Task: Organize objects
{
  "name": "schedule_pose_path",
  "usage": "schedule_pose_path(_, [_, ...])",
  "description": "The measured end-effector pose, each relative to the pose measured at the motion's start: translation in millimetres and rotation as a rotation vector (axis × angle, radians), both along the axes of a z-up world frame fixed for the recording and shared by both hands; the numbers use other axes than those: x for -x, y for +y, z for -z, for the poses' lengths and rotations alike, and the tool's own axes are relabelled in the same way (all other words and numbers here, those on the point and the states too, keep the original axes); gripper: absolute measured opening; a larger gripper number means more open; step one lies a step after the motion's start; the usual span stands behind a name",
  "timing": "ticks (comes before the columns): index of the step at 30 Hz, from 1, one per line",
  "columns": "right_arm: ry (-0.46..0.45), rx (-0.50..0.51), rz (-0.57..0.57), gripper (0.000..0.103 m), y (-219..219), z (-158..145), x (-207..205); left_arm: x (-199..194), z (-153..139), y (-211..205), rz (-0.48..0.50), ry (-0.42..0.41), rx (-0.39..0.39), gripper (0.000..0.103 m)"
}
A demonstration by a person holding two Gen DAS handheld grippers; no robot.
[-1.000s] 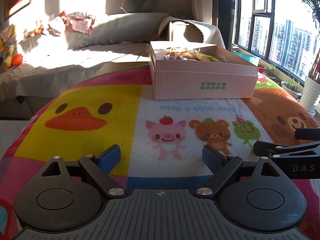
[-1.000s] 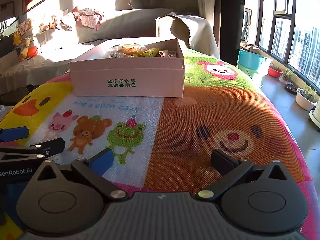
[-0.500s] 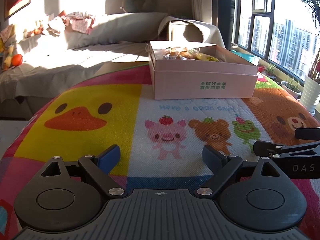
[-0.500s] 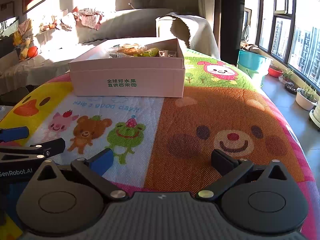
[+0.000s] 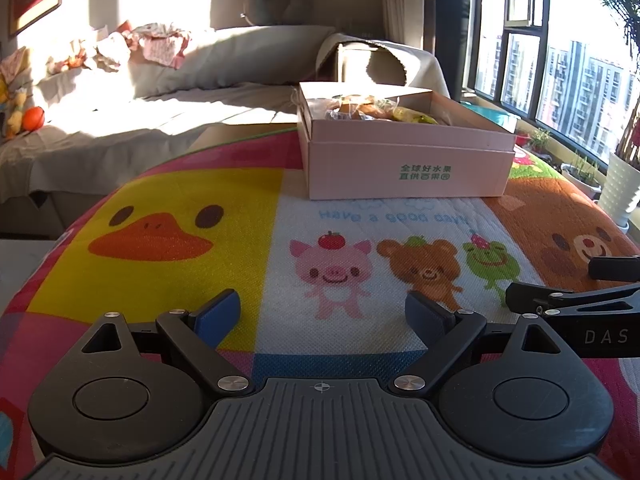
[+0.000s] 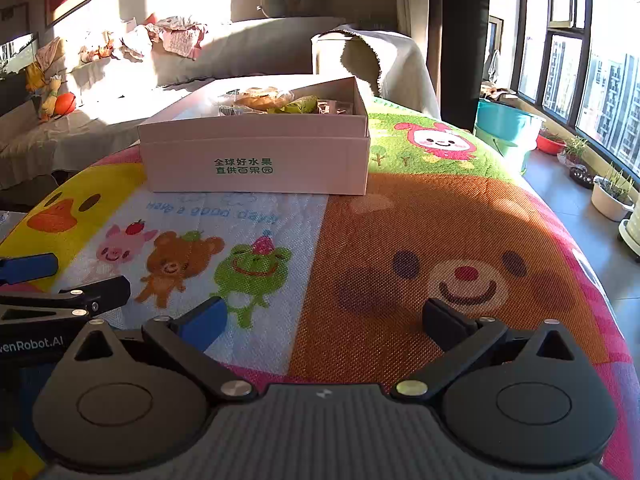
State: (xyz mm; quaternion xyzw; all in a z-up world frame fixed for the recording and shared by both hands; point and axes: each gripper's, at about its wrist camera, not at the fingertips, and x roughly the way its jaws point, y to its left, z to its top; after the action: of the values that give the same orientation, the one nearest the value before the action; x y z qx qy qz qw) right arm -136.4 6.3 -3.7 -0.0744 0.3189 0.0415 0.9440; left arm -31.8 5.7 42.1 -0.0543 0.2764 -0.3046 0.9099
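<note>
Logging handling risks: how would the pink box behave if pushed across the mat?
The box is low and wide, so it would probably slide, not tip. The mat looks textured, likely adding drag. Its thin cardboard walls may flex.

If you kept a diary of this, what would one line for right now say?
left gripper: open, empty | right gripper: open, empty | pink box: open, on cartoon mat, untouched

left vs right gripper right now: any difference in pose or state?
Little. The left gripper sits over the pig print on the mat, mostly facing the box's left part; the right gripper sits over the mat's orange bear face, toward the box's right end. In the right wrist view one right finger looks blue and the other dark, perhaps from shade; the left fingers both look blue. Shared: both open, empty, low, short of the box.
</note>
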Motion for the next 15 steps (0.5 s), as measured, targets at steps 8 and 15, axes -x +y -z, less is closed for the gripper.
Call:
schedule_pose_path(8, [0.000, 0.001, -0.001, 0.103, 0.3, 0.1, 0.3, 0.5, 0.8, 3.8, 0.005, -0.002, 0.000, 0.095])
schedule_pose_path(15, [0.000, 0.001, 0.000, 0.103, 0.1, 0.0, 0.0, 1.8, -0.6, 2.8, 0.008, -0.009, -0.019, 0.095])
